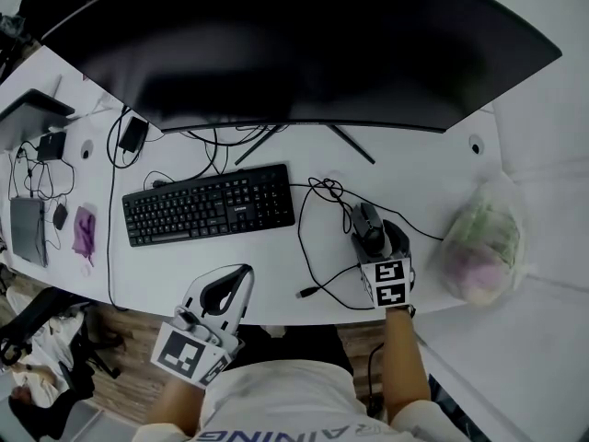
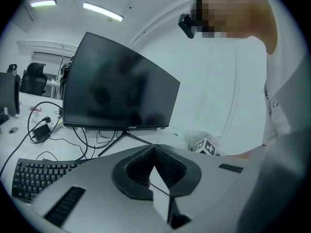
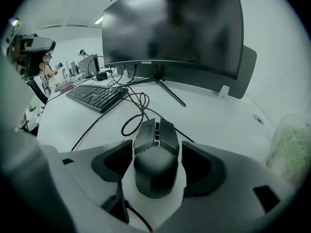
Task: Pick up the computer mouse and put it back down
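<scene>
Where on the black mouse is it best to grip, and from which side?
Grip the mouse on its two long flanks, at the rounded rear half, coming down from behind, opposite the cable. Those flanks run nearly parallel; the open right gripper straddles them.

The person's left grey plastic gripper [image 1: 237,279] has its two jaws pressed together with nothing in them. The right grey plastic gripper [image 1: 377,236] tips downward. Its jaws stand wide apart on both sides of the black computer mouse [image 3: 155,159], not squeezing it. The bare right forearm [image 1: 402,357] reaches forward.
</scene>
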Demonstrator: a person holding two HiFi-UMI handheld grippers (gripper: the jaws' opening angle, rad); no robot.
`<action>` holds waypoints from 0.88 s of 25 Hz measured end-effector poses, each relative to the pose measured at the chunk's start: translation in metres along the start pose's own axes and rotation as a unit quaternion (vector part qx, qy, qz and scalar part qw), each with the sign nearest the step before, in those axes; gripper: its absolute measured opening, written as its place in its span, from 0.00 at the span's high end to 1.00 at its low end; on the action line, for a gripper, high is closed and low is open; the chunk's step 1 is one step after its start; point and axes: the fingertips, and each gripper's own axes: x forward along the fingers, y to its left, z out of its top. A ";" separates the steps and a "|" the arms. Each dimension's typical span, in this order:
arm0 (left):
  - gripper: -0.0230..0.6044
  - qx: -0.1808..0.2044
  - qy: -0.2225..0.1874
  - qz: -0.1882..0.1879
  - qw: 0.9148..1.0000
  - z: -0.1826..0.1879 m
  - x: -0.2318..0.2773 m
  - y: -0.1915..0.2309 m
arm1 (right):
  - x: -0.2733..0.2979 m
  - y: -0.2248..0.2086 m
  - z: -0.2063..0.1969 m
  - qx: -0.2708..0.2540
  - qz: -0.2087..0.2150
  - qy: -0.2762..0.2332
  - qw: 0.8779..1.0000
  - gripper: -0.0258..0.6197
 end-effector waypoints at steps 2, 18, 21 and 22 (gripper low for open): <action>0.96 -0.002 0.002 0.003 1.000 -0.001 0.000 0.001 | 0.005 0.001 -0.001 0.000 0.003 0.005 1.000 0.48; 0.96 0.011 -0.009 0.002 1.000 0.016 -0.011 -0.007 | -0.031 -0.007 0.029 0.029 -0.030 -0.063 0.997 0.50; 0.96 0.019 -0.018 -0.004 1.000 0.026 -0.016 -0.013 | -0.052 -0.008 0.046 0.035 -0.038 -0.091 0.995 0.50; 0.96 0.023 -0.022 -0.007 0.999 0.030 -0.017 -0.013 | -0.057 -0.009 0.054 0.036 -0.041 -0.103 0.993 0.50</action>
